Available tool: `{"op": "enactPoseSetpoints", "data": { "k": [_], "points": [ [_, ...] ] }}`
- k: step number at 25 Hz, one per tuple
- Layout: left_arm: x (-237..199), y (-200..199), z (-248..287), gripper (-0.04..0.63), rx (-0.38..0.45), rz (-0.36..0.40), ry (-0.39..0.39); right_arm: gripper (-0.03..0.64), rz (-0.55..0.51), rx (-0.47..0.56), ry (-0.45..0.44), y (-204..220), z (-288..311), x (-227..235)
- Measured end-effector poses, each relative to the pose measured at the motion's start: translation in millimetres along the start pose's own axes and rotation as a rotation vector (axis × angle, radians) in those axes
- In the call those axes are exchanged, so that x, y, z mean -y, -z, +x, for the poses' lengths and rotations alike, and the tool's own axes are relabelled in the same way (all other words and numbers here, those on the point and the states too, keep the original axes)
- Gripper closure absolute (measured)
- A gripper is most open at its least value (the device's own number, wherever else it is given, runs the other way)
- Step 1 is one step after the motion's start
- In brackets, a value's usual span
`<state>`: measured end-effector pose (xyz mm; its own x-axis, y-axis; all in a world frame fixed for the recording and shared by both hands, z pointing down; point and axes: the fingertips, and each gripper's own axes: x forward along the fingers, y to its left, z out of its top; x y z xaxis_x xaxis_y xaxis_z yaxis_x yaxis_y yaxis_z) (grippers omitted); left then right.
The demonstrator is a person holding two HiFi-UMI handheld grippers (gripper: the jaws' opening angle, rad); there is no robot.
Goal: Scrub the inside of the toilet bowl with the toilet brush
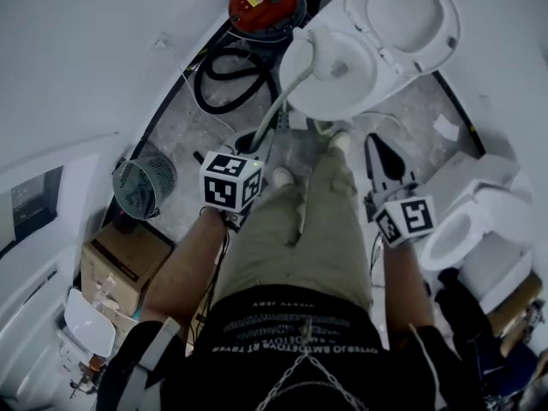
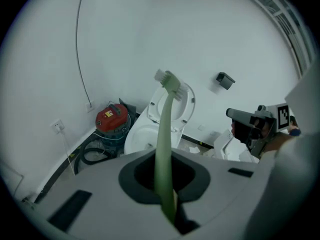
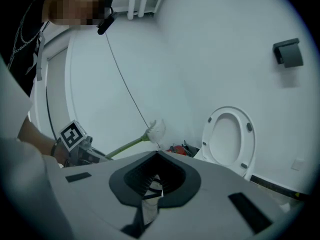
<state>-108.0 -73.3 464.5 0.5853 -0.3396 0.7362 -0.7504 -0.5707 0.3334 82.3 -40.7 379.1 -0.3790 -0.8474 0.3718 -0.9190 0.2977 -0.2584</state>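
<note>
The toilet brush has a pale green handle [image 1: 276, 114] and a white bristle head [image 1: 306, 43]. My left gripper [image 1: 254, 144] is shut on the handle's lower end. The head hangs over the left rim of the white toilet bowl [image 1: 358, 82], whose seat and lid [image 1: 409, 15] stand raised. In the left gripper view the handle [image 2: 162, 149] rises from the jaws and the head [image 2: 168, 80] is in the air before the lid. My right gripper [image 1: 375, 141] hovers right of the person's legs, shut and holding nothing. It sees the brush head [image 3: 156, 129] and the left gripper's marker cube [image 3: 71, 135].
A red vacuum cleaner [image 1: 265, 0] with a black hose [image 1: 224, 82] stands left of the toilet. A wire bin [image 1: 143, 185] and a cardboard box [image 1: 120, 259] are at the left. A second white toilet [image 1: 475, 221] lies on the floor at the right. A paper holder [image 3: 288, 53] hangs on the wall.
</note>
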Motion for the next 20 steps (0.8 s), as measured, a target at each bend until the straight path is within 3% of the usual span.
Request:
{"op": "enactPoseSetpoints", "data": {
  "k": [5, 12, 20],
  "points": [
    [17.1, -32.3, -46.8, 0.595, 0.056, 0.02, 0.011, 0.626, -0.045, 0.032, -0.005, -42.0, -15.2, -18.5],
    [40.4, -90.1, -107.8, 0.595, 0.213, 0.047, -0.026, 0.626, -0.118, 0.087, 0.006, -97.1, -43.1, -33.6],
    [61.9, -140.7, -171.7, 0.595, 0.374, 0.186, -0.111, 0.626, -0.199, 0.153, -0.005, -158.4, -69.0, -53.4]
  ]
}}
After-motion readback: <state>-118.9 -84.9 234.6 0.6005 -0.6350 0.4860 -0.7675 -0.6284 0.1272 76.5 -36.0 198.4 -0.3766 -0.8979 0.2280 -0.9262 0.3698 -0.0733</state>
